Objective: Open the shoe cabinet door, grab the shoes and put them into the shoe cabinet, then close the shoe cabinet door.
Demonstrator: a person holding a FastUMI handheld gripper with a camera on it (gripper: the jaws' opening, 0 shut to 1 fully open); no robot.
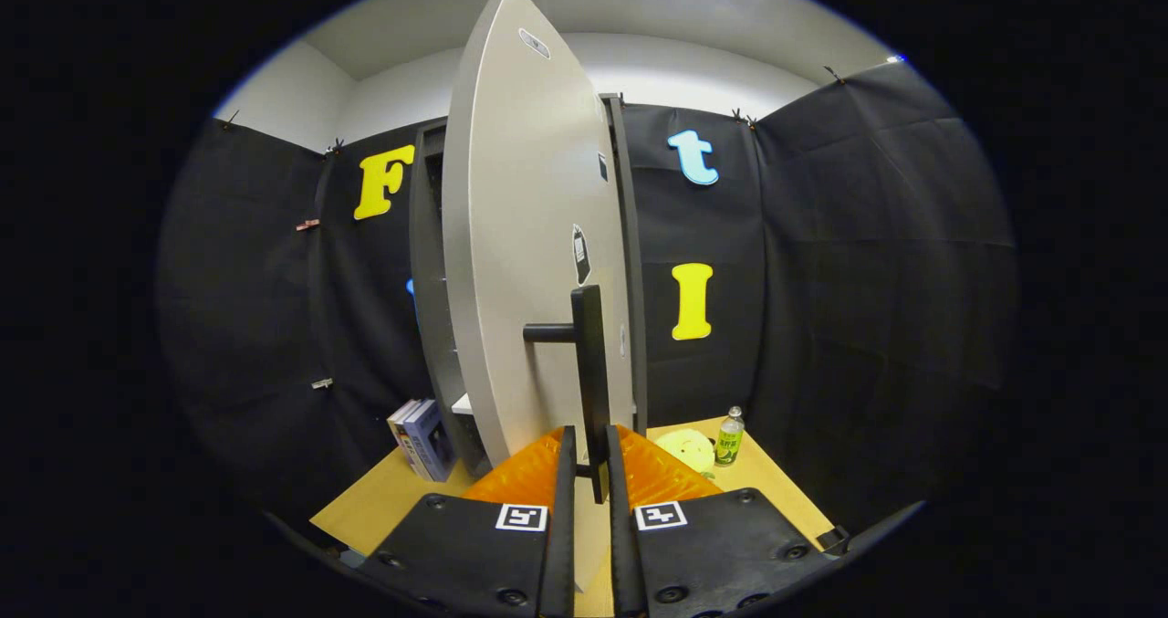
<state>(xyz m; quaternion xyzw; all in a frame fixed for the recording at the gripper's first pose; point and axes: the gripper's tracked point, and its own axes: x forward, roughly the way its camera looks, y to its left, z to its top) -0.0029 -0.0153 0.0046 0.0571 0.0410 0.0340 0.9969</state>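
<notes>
At twelve o'clock, door (pixel 529 262): swung ajar, for loading shoes.
Gripper (pixel 591 458): fingers clamped on handle (pixel 589 371), to swing it.

Door standing open in the middle, fingers at its handle

The shoe cabinet door (pixel 534 235) is swinging out at the centre of the frame, its handle (pixel 589 371) sitting between the gripper (pixel 590 472) fingers at lower centre. Books (pixel 422 437) are leaning at lower left; a bottle (pixel 729 437) and a plate (pixel 686 448) are sitting on the table (pixel 383 499) at lower right.
</notes>
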